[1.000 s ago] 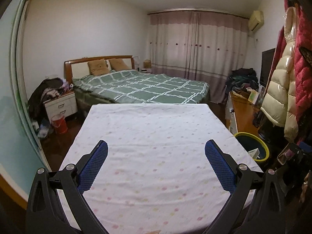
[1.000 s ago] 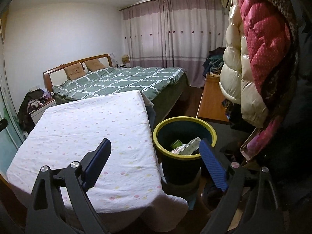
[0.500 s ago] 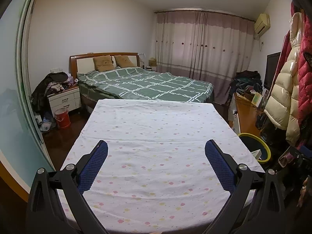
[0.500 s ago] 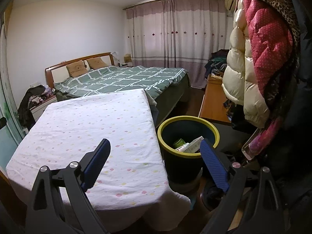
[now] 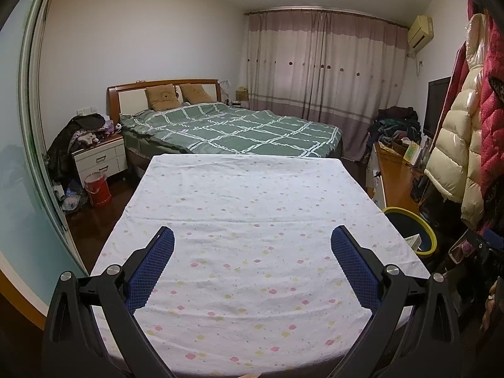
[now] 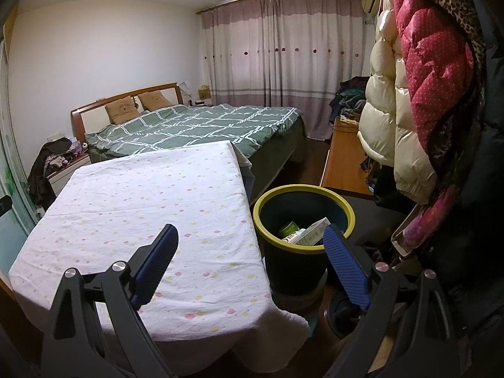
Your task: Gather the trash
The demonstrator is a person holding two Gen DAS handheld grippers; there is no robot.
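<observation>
A dark bin with a yellow-green rim (image 6: 343,205) stands on the floor right of the table; it also shows in the left wrist view (image 5: 422,223). Inside it lie a white box (image 6: 310,231) and a green packet (image 6: 288,228). The table wears a white cloth with small coloured dots (image 5: 252,214), also in the right wrist view (image 6: 141,201), and no trash shows on it. My left gripper (image 5: 252,239) is open and empty above the table's near half. My right gripper (image 6: 250,237) is open and empty, over the table's right edge and the bin.
A bed with a green checked cover (image 5: 233,129) stands behind the table. Padded coats (image 6: 419,104) hang at the right, close to the bin. A wooden desk (image 6: 341,163) is behind the bin. A nightstand (image 5: 99,157) and a red bucket (image 5: 97,189) are at the left.
Both grippers have drawn back and tilted up, so more of the room and the table shows. Both stayed open and empty.
</observation>
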